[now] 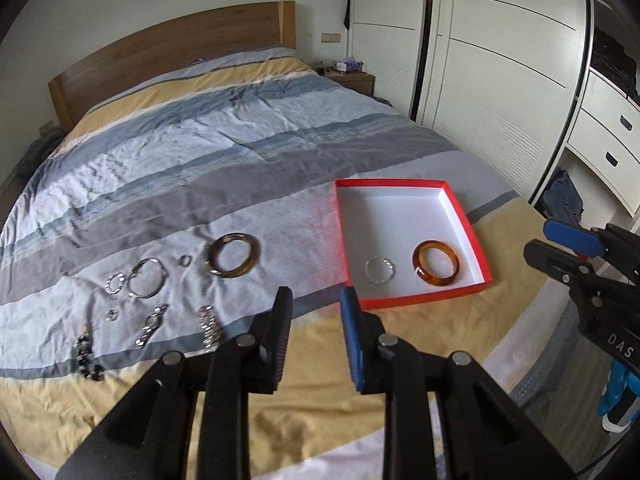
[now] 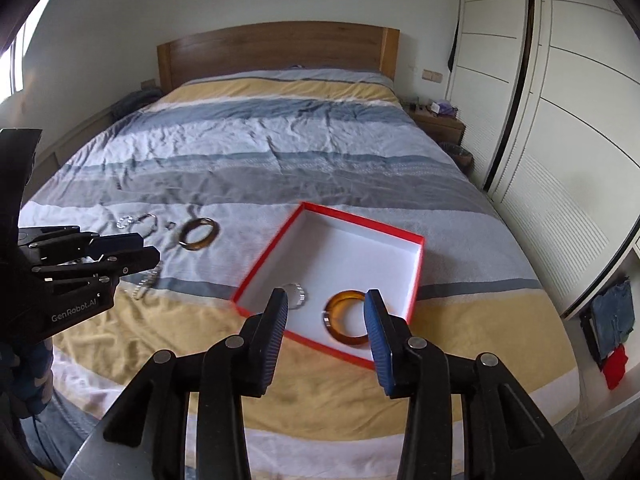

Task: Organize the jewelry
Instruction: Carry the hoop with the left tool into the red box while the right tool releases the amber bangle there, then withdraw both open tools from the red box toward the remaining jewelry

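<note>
Across the lower half of the left wrist view, the left gripper (image 1: pixel 316 300) hangs over the striped bedspread (image 1: pixel 200 152) with its jaws parted to a middling gap and nothing between them; the right gripper (image 2: pixel 326 308) is likewise part-open and empty, hovering above the near edge of the red box (image 2: pixel 416 276). That box, white inside, sits right of centre in the left view as the collecting place; 2 pieces already lie in it, an amber bangle (image 1: pixel 436 263) and a small clear ring (image 1: pixel 379 270), side by side near its front wall. Everything unsorted is spread flat at lower left, apart enough for single picks, I judge: a tan bangle (image 1: pixel 233 255), a large silver hoop (image 1: pixel 146 278), a tiny ring (image 1: pixel 185 260), a chain bracelet (image 1: pixel 209 326) and dark beads (image 1: pixel 86 354), though the smallest pieces are too blurred to name surely. The chain bracelet lies nearest the left gripper, just left of its black finger; the tan bangle sits above, well apart.
</note>
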Tool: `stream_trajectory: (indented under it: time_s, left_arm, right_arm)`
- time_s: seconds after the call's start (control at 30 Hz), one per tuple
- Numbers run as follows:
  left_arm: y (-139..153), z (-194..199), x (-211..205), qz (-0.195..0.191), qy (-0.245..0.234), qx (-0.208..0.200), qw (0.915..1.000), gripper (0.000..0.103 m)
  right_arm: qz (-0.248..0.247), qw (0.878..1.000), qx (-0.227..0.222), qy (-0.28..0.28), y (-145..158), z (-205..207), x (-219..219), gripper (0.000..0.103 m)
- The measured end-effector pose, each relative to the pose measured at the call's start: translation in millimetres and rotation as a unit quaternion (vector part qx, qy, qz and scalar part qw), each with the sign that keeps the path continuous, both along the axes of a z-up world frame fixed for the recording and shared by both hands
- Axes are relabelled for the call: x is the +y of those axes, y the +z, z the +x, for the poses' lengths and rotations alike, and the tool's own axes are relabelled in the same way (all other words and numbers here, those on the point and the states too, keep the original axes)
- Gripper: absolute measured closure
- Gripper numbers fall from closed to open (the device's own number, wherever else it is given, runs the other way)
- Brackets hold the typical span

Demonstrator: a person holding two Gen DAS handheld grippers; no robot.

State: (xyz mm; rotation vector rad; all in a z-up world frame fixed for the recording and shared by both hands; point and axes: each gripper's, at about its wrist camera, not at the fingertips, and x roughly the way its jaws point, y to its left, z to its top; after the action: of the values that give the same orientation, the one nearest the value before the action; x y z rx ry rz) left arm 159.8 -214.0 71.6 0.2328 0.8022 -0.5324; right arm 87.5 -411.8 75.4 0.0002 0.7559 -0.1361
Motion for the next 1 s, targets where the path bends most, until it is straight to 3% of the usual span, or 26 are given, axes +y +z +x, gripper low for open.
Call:
stream_trajectory:
  time_s: [0.3, 0.4, 0.47, 0.57, 0.83, 1.0]
  left_arm:
    - [59.4, -51.7, 144.0, -0.004, 0.103, -0.060, 0.9929, 0.078]
    - [80.0, -71.1, 190.7, -0.016, 0.141, -0.083, 0.9864, 0.077]
    - [91.8, -83.8, 219.2, -0.030, 0.168, -0.096, 0.9806, 0.067]
    - [104.8, -102.5, 254.7, -0.042, 0.204, -0.120, 0.9706, 0.062]
    - [123.9, -131.1, 312.2, -0.080, 0.271, -0.163, 0.9454, 0.061]
    - [112.3, -121.5, 334.2, -0.085, 0.287, -0.140, 0.9437, 0.061]
  right_arm:
    - [0.044, 0.997, -0.057, 0.033, 57.4, -63.9, 98.7, 0.063]
    - [0.050, 0.995, -0.078, 0.043, 78.4, -85.0, 123.6, 0.058]
    - [0.048, 0.993, -0.092, 0.050, 91.5, -96.6, 138.9, 0.054]
    - [0.035, 0.991, -0.110, 0.067, 108.5, -113.4, 162.8, 0.053]
    - [0.034, 0.985, -0.133, 0.106, 136.5, -139.0, 206.6, 0.051]
    - [0.043, 0.984, -0.134, 0.109, 136.7, -132.5, 213.4, 0.050]
